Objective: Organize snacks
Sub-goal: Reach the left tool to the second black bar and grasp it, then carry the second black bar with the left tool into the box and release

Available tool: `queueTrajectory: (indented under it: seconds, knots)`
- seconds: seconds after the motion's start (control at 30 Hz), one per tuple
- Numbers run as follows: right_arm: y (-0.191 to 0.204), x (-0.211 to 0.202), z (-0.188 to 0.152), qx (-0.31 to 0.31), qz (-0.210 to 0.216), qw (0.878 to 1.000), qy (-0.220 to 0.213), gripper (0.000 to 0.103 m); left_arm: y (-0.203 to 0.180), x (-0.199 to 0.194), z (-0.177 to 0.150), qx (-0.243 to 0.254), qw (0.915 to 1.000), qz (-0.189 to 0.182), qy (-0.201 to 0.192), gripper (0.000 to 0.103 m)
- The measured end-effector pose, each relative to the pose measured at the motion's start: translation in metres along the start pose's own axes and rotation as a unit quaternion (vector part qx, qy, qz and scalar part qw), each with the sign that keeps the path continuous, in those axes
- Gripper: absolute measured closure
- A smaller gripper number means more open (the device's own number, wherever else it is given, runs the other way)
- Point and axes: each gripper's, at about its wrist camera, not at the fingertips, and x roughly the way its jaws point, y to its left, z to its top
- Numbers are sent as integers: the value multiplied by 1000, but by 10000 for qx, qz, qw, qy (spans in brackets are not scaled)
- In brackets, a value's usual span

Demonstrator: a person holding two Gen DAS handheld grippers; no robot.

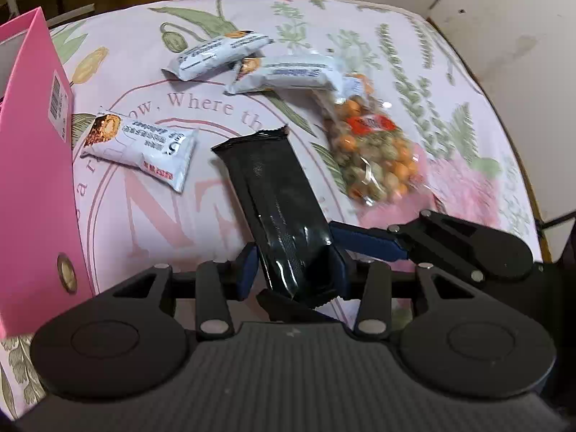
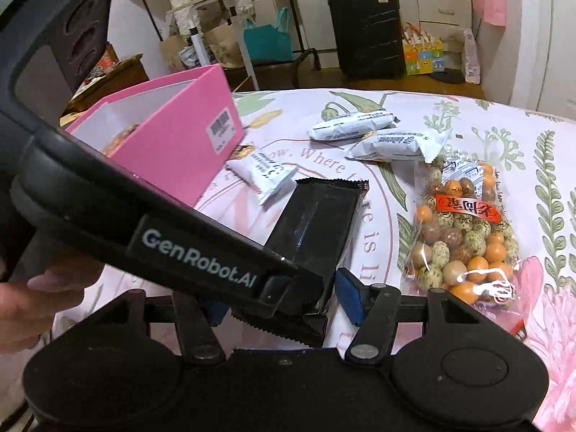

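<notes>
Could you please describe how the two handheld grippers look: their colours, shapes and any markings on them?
Both are matte black plastic. The left gripper has round disc-shaped housings, triangular cut-out link arms with silver pivot pins, a ribbed body and blue finger pads. The right gripper is built alike. White lettering "GenRobot.AI" marks the left gripper's side.

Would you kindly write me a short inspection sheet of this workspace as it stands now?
Surface: flowered tablecloth.
Job's things: pink box open; three white snack bars, one nearest the box; bag of coated nuts; black packet.
Clutter: nothing seen.
Grippers: left gripper shut on the black packet; right gripper open around the same packet.
Cables: nothing seen.
Surroundings: black suitcase, bags on the floor.
</notes>
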Motion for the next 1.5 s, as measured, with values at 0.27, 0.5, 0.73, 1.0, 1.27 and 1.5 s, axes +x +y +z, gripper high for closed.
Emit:
queueTrajectory:
  seconds: [0.27,0.5,0.73,1.0,1.27,1.5]
  knots:
    - [16,-30,-5,-150,128,9996,195,38,-5,-32,-27,-286,9995,-105,-87,62]
    - [43,-68,2,-531,139,9985,84,38,-21,-80,-45,-219,9992,73,-336,62]
    - [68,-98,16,-963,115,9951,-184,39,-28,-126,-60,-370,9965,99,-740,62]
    - [98,-105,38,-1257,240,9904,-528,41,-15,-167,-65,-479,9902,405,-1244,62]
    - [145,-73,76,-1853,779,9755,-898,41,33,-209,-71,-957,9711,1107,-1887,62]
    - [172,-23,99,-2434,1343,9562,-913,41,83,-211,-70,-1520,9527,1667,-2035,62]
